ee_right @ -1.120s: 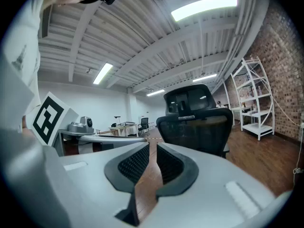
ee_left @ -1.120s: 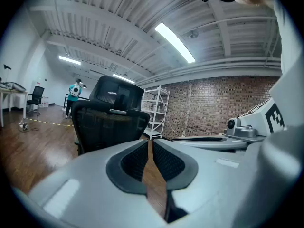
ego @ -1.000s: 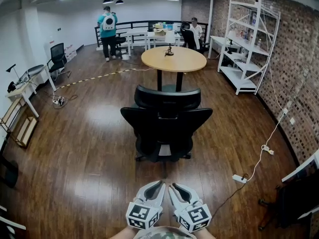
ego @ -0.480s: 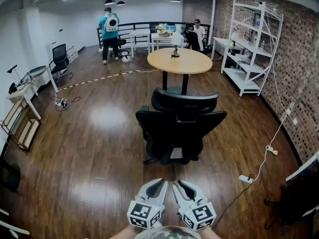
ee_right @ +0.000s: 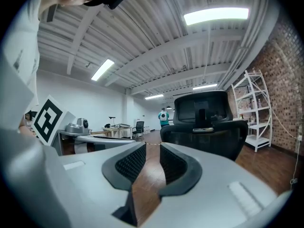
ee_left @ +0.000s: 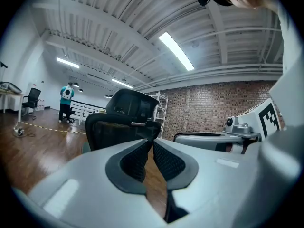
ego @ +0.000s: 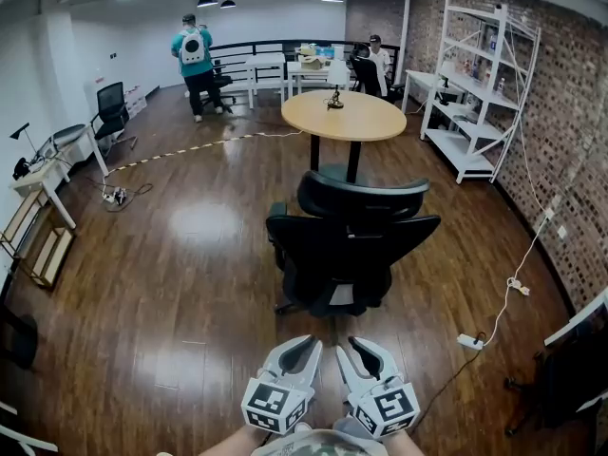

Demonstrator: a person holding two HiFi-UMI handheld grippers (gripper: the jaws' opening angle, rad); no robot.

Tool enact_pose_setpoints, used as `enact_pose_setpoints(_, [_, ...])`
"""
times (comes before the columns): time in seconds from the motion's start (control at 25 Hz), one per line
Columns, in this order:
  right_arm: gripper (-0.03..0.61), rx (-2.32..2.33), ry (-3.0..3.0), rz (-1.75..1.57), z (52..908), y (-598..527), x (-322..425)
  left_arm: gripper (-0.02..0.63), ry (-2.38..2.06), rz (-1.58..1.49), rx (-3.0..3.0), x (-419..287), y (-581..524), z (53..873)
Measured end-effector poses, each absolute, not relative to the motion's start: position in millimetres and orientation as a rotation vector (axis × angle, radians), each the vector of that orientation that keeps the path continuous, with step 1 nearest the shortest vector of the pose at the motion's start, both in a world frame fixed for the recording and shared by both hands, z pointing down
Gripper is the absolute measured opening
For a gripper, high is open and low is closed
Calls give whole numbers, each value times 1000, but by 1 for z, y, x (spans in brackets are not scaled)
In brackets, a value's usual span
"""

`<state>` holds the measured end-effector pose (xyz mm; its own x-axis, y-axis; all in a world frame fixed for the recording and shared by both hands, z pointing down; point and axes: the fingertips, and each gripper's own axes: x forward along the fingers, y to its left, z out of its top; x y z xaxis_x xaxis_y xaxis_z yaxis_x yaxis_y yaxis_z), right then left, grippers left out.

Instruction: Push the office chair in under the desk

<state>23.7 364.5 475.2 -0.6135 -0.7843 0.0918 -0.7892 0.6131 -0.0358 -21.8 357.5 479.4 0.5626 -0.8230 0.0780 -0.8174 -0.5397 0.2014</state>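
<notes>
— Where does the office chair (ego: 351, 255) stand?
— On the wooden floor (ego: 190, 283), with its black back turned to the person and the round desk (ego: 344, 115) just beyond it. The seat is not under the top. The backrest hides how near its front comes to the desk's pedestal, so that cannot be told.
— And relative to the jaws?
— Straight ahead of both and apart from them, with bare floor between the fingertips and the chair's base. In each gripper view the backrest and headrest rise beyond the jaw tips, touching neither.
— The left gripper (ego: 297, 347)?
— Clenched, tips meeting, nothing in them.
— The right gripper (ego: 361, 347)?
— Its jaws have just been opening. A narrow gap shows floor between the pads, and nothing is in it. The two grippers sit side by side, close to the person's body.
— Further out?
— A white shelf unit (ego: 475, 74) against the brick wall, and a person in a teal top (ego: 193, 60) at the far end.
</notes>
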Motion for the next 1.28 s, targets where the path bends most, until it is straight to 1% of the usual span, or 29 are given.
enact_pose_setpoints(0.44, [78,1353,-2776,65,464,322,39,34,-1398,-40,2608,-11,318,467])
enact_pose_setpoints(0.92, [78,1342,-2790,11,450,261,80,34,-1464,-57,2599,13,261,453])
enact_pose_setpoints(1.08, [100,1317,-2799,2,448,235,92,58,-1483,-37,2588,18,238,452])
enact_pose_setpoints(1.24, [117,1296,-2806,-20,446,215,109,61,-1511,-51,2589,28,218,447])
enact_pose_setpoints(1.28, [123,1291,-2806,-30,444,210,114,77,-1514,-55,2596,31,214,444])
